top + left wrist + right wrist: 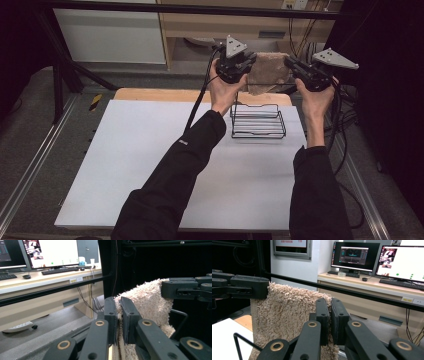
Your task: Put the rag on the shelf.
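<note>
A beige fluffy towel (267,73) hangs stretched between my two grippers, above the far end of the table. My left gripper (248,64) is shut on the towel's left top corner; in the left gripper view its jaws (119,315) pinch the towel (150,302). My right gripper (290,64) is shut on the right top corner, and the right gripper view has its jaws (330,315) clamped on the towel (287,315). Below the towel stands a black wire rack (257,121) on the white table (140,165).
A black frame bar (200,10) crosses behind the grippers. Beyond it are a desk with monitors (357,256) and a keyboard (60,270). Cables (345,125) trail off the table's right side. A wooden board edge (165,94) lies at the table's far end.
</note>
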The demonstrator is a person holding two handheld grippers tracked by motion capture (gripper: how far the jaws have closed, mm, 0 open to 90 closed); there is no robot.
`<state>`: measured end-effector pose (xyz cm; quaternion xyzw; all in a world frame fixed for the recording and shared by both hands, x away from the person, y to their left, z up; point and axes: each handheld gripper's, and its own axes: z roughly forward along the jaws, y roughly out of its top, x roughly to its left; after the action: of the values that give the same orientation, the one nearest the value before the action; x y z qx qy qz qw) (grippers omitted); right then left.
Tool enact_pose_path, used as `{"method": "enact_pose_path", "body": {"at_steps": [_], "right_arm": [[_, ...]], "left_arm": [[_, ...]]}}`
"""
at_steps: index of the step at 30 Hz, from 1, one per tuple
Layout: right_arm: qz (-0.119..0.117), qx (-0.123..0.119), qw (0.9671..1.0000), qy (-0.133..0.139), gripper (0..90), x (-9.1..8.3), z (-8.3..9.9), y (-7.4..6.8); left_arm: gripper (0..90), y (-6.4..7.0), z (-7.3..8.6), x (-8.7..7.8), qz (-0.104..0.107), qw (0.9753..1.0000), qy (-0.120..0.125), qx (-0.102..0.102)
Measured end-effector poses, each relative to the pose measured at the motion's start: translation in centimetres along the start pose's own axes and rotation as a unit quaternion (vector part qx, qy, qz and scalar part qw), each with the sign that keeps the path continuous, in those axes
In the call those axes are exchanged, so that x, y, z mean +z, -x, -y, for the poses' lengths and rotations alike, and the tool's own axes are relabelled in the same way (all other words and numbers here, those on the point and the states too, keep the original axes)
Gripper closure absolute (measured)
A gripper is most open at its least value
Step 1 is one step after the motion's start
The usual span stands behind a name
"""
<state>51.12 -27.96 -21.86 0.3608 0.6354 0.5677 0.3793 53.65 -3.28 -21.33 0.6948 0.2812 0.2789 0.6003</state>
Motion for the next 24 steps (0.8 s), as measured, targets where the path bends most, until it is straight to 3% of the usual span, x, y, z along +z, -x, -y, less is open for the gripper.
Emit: {"method": "enact_pose_path", "body": {"at_steps": [9,24], "right_arm": [[-0.005,0.002,1.0,-0.009,85.8,-1.0,1.3,0.3],[-0.019,-0.005,0.9998,-0.003,85.1,-2.7,1.4,-0.5]], "left_arm": [[83.3,0.7,1.3,0.1,0.013,0.9999,-0.006,-0.001],[82.9,1.3,1.5,-1.7,0.039,0.9992,-0.003,0.006]]}}
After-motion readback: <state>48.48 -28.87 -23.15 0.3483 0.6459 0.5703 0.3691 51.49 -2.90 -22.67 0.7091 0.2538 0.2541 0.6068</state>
